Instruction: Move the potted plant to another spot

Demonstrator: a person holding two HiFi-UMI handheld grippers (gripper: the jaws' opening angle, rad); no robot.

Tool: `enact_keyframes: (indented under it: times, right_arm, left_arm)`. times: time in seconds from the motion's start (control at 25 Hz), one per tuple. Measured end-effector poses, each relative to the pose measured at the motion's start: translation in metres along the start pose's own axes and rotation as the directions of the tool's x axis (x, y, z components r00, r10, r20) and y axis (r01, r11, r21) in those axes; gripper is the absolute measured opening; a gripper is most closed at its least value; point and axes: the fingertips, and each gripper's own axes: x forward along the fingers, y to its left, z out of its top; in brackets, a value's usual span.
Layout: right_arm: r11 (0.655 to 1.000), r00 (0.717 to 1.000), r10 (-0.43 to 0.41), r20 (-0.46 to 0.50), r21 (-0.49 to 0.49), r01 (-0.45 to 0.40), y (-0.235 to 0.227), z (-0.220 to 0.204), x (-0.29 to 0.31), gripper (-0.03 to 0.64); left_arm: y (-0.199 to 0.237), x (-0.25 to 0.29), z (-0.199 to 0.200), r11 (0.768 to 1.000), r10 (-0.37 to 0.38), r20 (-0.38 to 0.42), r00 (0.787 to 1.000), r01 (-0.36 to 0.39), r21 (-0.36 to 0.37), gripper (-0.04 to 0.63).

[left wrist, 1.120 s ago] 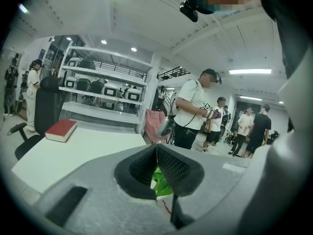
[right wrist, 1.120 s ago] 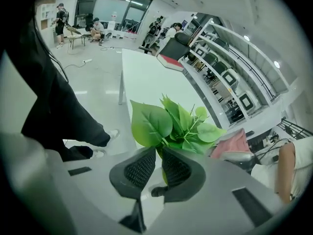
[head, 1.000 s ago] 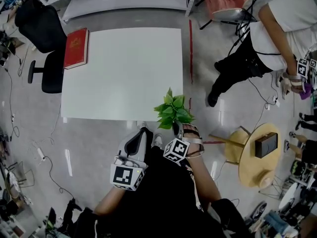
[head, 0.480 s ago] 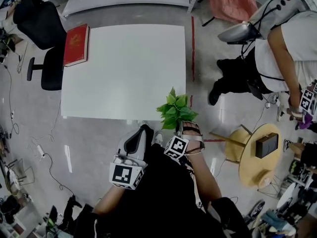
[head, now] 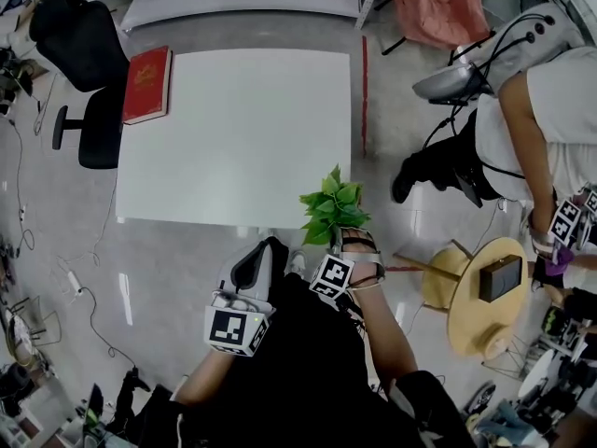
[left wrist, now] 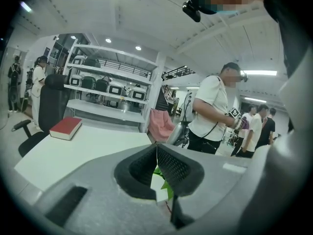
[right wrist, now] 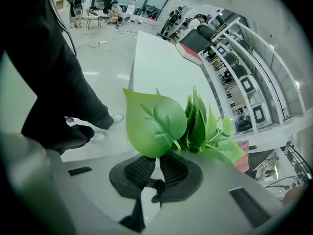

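Observation:
The potted plant (head: pixel 333 209) shows as a bunch of green leaves held in the air just off the white table's (head: pixel 233 138) near right corner. My right gripper (head: pixel 340 239) is shut on it below the leaves; the pot itself is hidden. In the right gripper view the leaves (right wrist: pixel 168 121) spread over the closed right gripper (right wrist: pixel 156 164). My left gripper (head: pixel 270 248) hangs shut beside it, to the left, with nothing in it. In the left gripper view the pads of the left gripper (left wrist: pixel 156 154) meet, and green leaf tips (left wrist: pixel 164 183) show below them.
A red book (head: pixel 147 84) lies on the table's far left edge. A black office chair (head: pixel 82 59) stands left of the table. Another person (head: pixel 522 110) stands at the right. A round wooden side table (head: pixel 466 320) carries a black box (head: pixel 500 276). Shelving lines the far side.
The plant and my right gripper have drifted slightly right along the table's near edge. The left gripper has stayed put. The person at the right has shifted position.

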Motion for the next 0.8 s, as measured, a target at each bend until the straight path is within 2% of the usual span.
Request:
enact_keyframes:
  times: [0.56,0.8]
  right_arm:
    - [1.0,0.999,-0.031,0.035,0.0,0.031,0.009,0.007,-0.01,0.02]
    - [0.998,0.998,-0.038,0.057,-0.038,0.04,0.021,0.009,-0.02,0.02]
  left_arm:
    - [0.005,-0.043,-0.003,0.996,0.089,0.045,0.995,-0.088,-0.015,0.017]
    - [0.001,-0.078,-0.009,0.986,0.165,0.071,0.984,-0.164,-0.031,0.018]
